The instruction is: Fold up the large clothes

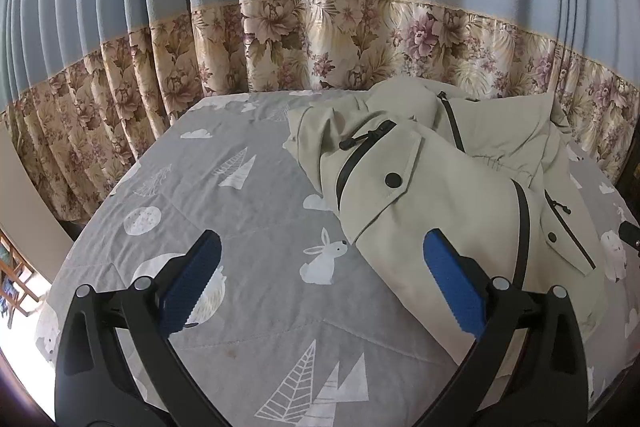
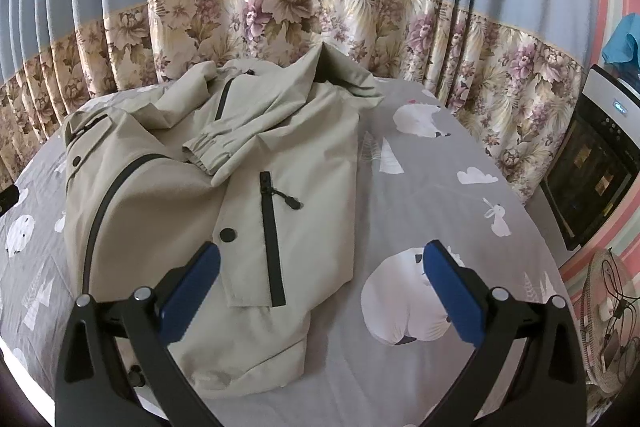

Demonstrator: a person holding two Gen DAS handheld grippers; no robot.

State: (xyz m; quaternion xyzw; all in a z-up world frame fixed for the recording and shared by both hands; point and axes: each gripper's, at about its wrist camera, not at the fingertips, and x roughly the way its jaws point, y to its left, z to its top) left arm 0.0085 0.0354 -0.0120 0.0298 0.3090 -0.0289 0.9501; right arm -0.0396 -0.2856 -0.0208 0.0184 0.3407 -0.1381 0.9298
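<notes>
Both wrist views above bed, facing curtain — share jacket (image 1: 440, 195)

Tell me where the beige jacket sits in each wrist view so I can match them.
Left wrist: the beige jacket fills centre-right, beyond the right finger.
Right wrist: the beige jacket fills centre-left, beyond the left finger.
Shared landmark: the floral curtain band behind the bed.

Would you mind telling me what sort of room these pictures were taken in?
Most likely a bedroom in a home. A beige jacket lies on a bed covered with a grey animal-print sheet, and long blue curtains with a floral border hang right behind it.
</notes>
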